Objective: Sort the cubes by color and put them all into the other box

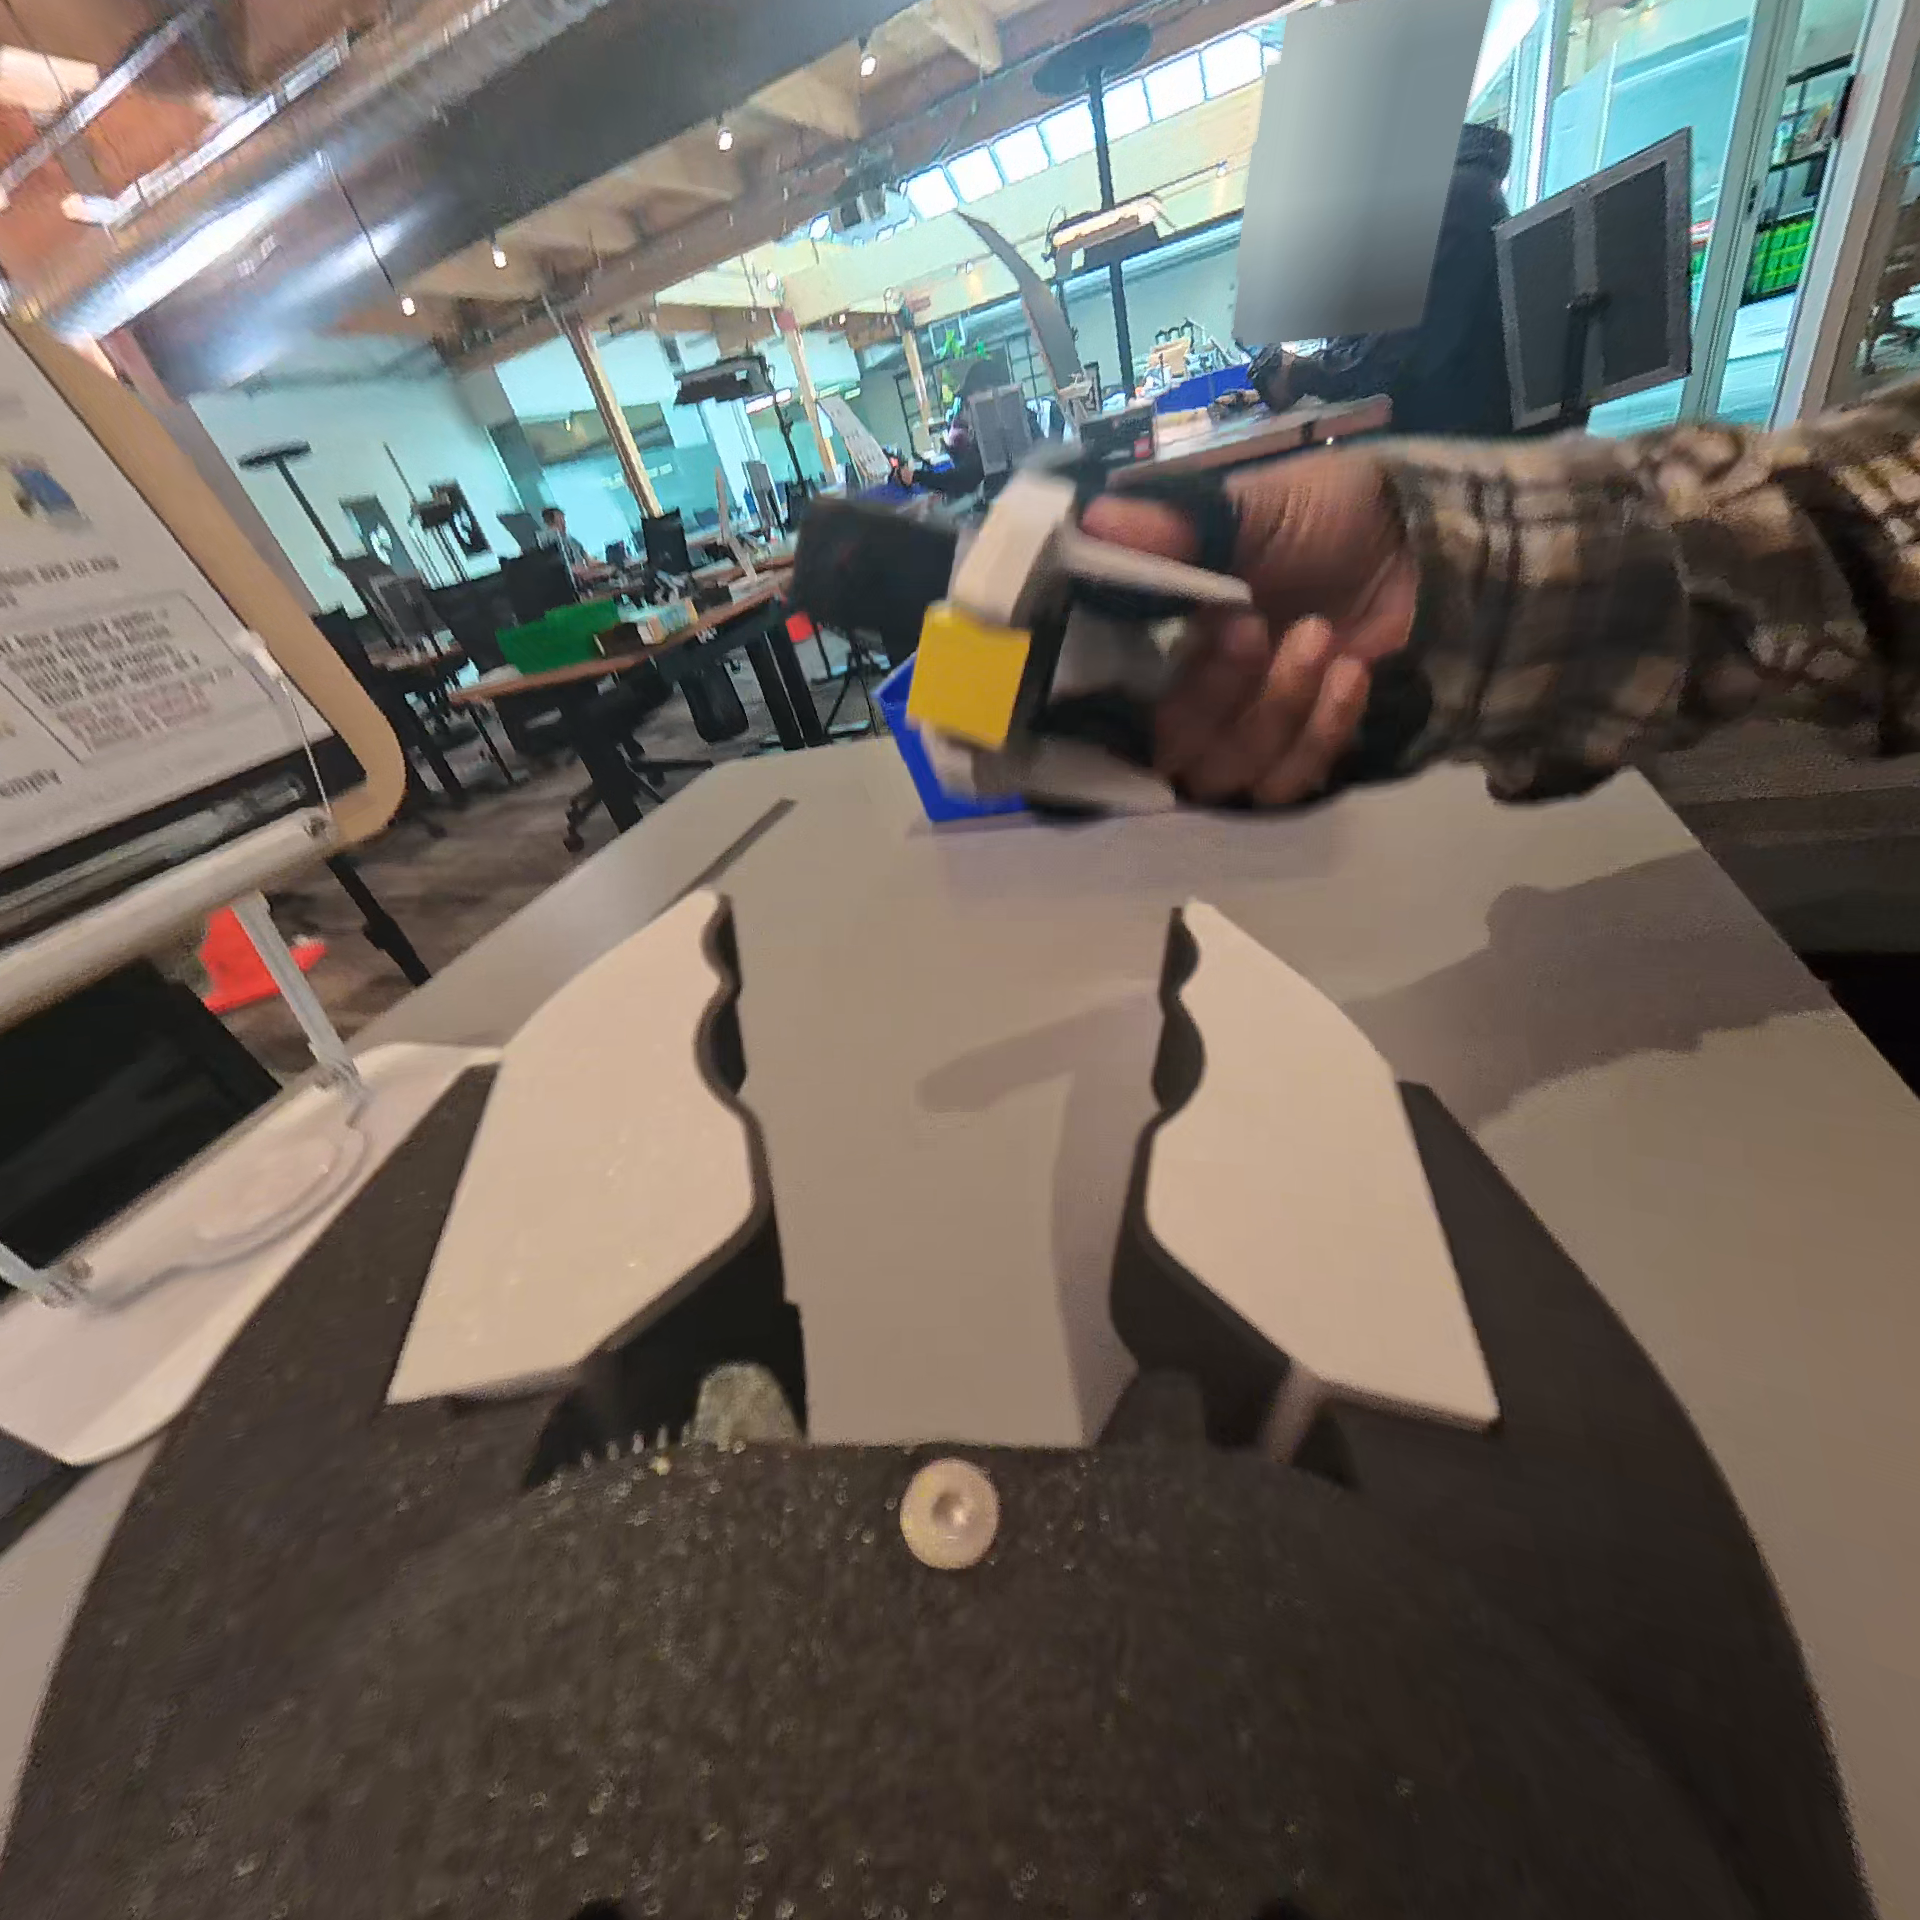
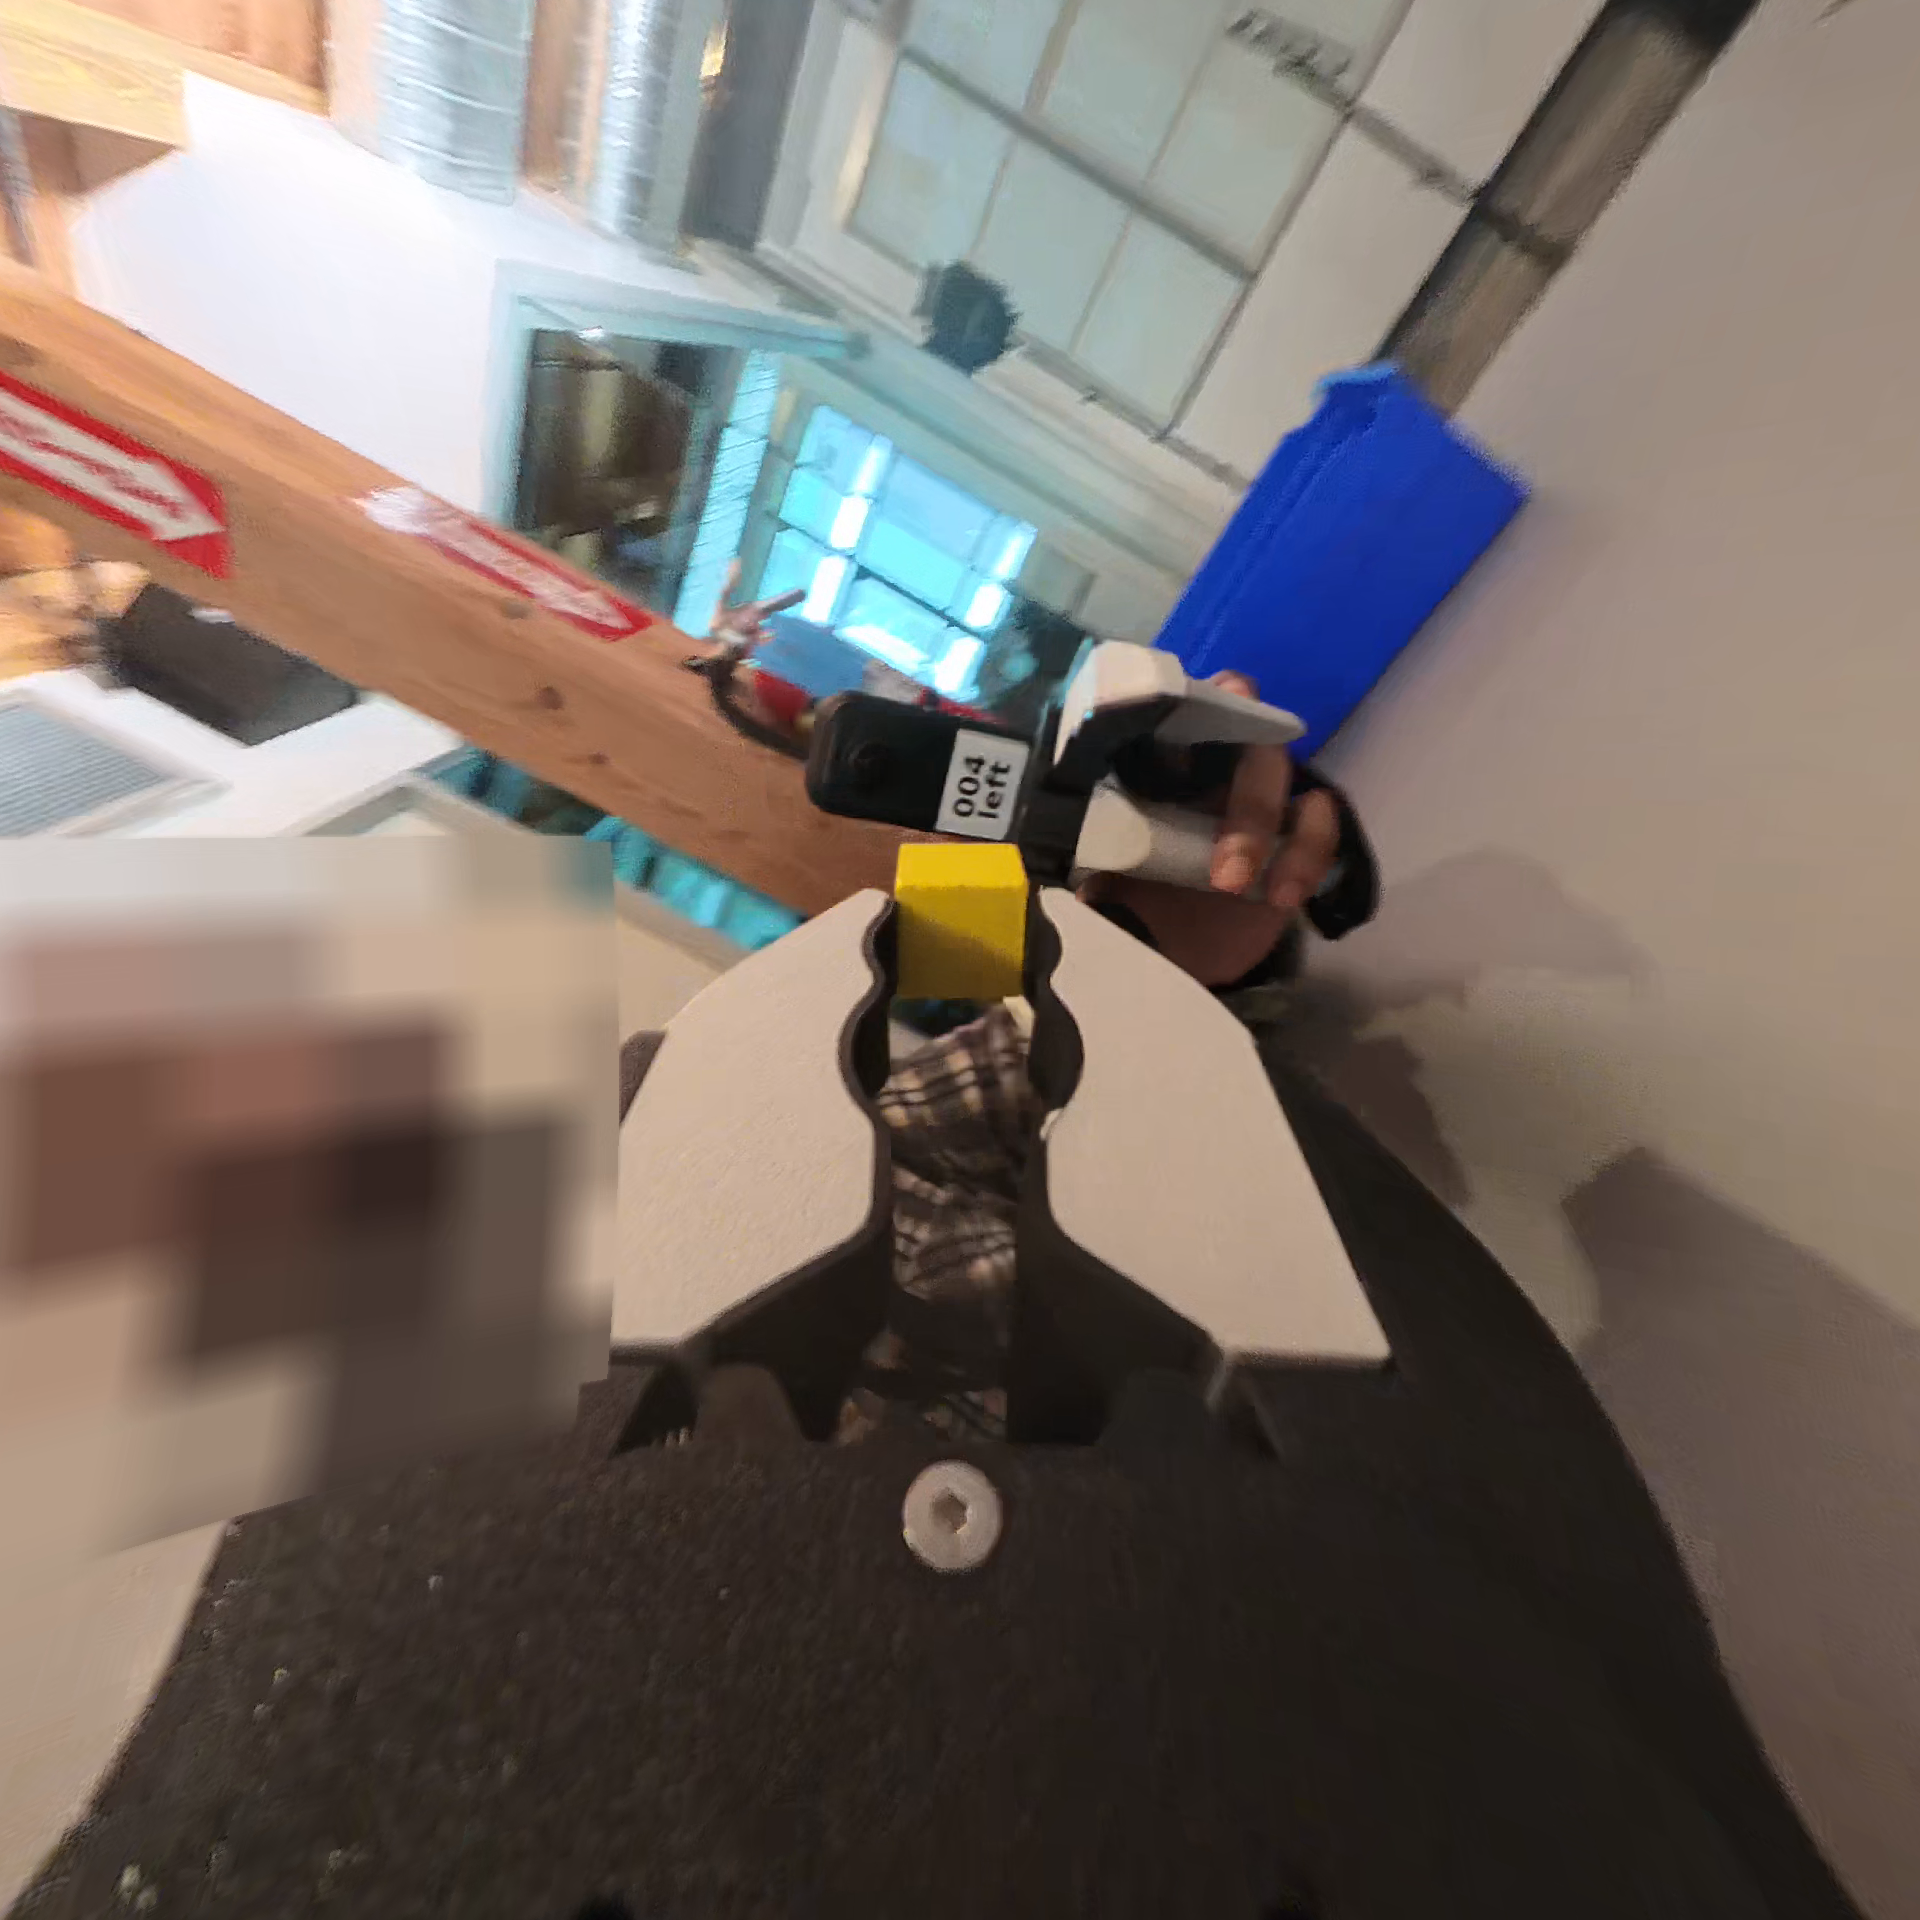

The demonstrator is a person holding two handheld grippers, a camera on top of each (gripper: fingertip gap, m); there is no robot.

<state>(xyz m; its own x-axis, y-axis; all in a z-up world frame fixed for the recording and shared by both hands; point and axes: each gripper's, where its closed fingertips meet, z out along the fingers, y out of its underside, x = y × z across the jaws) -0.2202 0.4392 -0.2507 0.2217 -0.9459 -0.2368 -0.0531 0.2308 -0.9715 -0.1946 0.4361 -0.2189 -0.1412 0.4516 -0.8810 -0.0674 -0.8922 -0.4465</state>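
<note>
— Right gripper (image 2: 961, 935) first: is that grip sound?

— Its jaws are clamped on the yellow cube (image 2: 961, 920), but only at the very tips, with most of the cube standing proud beyond them. It is held in the air above the grey table (image 1: 1143, 935), rolled over on its side (the right wrist view shows the room tipped nearly a quarter turn).

— And the left gripper (image 1: 951, 977)?

— Spread wide with nothing between the fingers, low over the table and pointing toward the right one.

— Where does the cube need to go?

— Into a blue box (image 1: 951, 769), I'd judge. One stands on the table just behind the right gripper in the left wrist view; the right wrist view also shows a blue box (image 2: 1351, 551) past the left one. Whether these are one box or two I cannot tell, and no other cubes are visible.

— So what could fail?

— A tip-only pinch could let the cube pivot or squirt out if the hand (image 1: 1278, 634) swings fast, and both views are blurred. Released while tilted, it may strike the box's rim and bounce onto the table. The two grippers are also near each other, so a careless sweep could knock the cube loose.
</note>
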